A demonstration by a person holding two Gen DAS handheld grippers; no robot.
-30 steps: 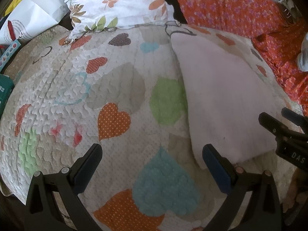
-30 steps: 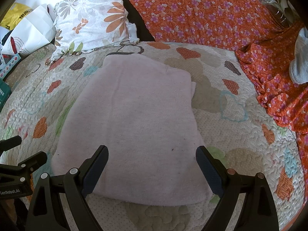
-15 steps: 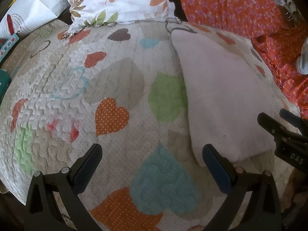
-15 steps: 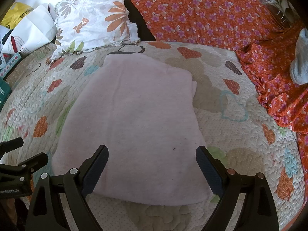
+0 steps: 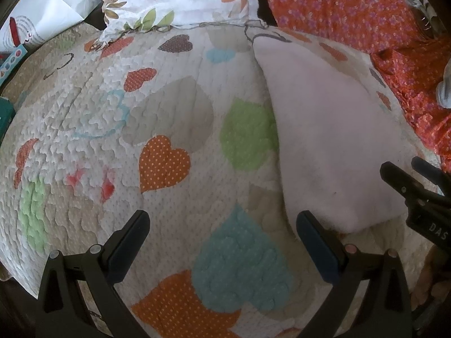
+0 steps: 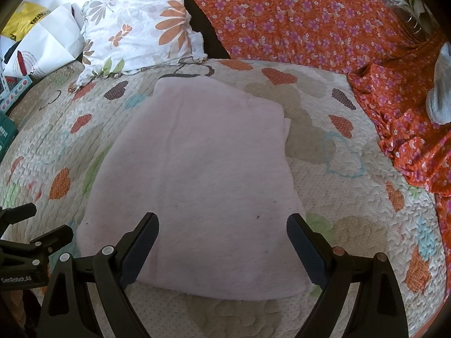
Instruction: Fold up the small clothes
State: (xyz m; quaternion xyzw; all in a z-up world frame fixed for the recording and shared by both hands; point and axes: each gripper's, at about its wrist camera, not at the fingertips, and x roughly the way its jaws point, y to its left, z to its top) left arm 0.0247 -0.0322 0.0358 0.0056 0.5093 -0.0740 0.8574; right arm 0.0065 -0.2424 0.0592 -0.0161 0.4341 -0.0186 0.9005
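A pale pink garment [image 6: 197, 169] lies flat, folded into a long rectangle, on the heart-patterned quilt [image 6: 352, 219]. My right gripper [image 6: 222, 225] is open and empty, hovering over the garment's near edge. My left gripper [image 5: 222, 222] is open and empty over the bare quilt [image 5: 169, 129], just left of the garment's [image 5: 332, 140] near left corner. The right gripper's fingers [image 5: 408, 186] show at the right edge of the left wrist view. The left gripper's fingers [image 6: 36, 242] show at the left edge of the right wrist view.
A flowered white pillow [image 6: 141, 28] and an orange flowered cloth [image 6: 310, 22] lie at the back. Orange fabric [image 6: 408, 129] and a grey item [image 6: 439, 98] are bunched at the right. White paper bags [image 6: 42, 45] and boxes [image 6: 8, 129] stand at the left.
Both grippers have edged slightly forward over the bed. The garment has not moved and both grippers stay open.
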